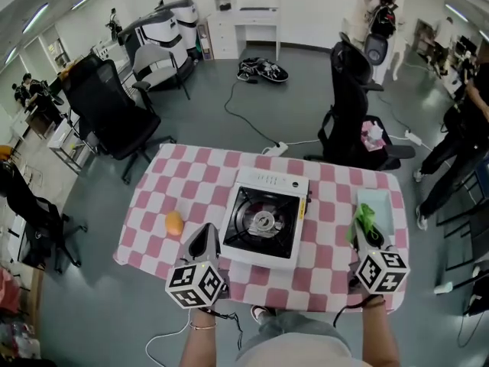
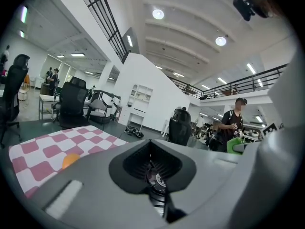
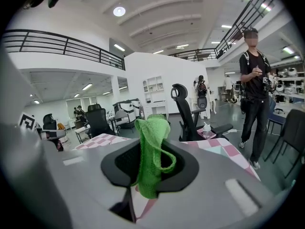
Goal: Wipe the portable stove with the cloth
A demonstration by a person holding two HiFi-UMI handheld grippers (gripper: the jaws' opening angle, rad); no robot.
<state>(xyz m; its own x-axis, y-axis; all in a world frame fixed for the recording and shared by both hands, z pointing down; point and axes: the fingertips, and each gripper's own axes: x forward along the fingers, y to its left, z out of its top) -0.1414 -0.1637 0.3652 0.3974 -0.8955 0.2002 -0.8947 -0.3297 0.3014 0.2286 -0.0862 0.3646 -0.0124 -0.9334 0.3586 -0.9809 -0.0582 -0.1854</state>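
1. The right gripper [image 3: 150, 174] pinches the green cloth [image 3: 151, 142], whose loose end stands up and folds over; it hovers at the right edge of the table [image 1: 191, 167], over a pale tray [image 1: 383, 199].
2. The left gripper [image 2: 153, 171] has its jaws pressed together on nothing; it is at the front edge, just beside the portable stove [image 1: 263, 220].
3. The stove stands mid-table, apart from the cloth; an orange fruit [image 1: 174, 222] lies to its left.
4. I think the cloth should go flat on the stove top with light pressure; the left gripper could steady the stove (it may slide).
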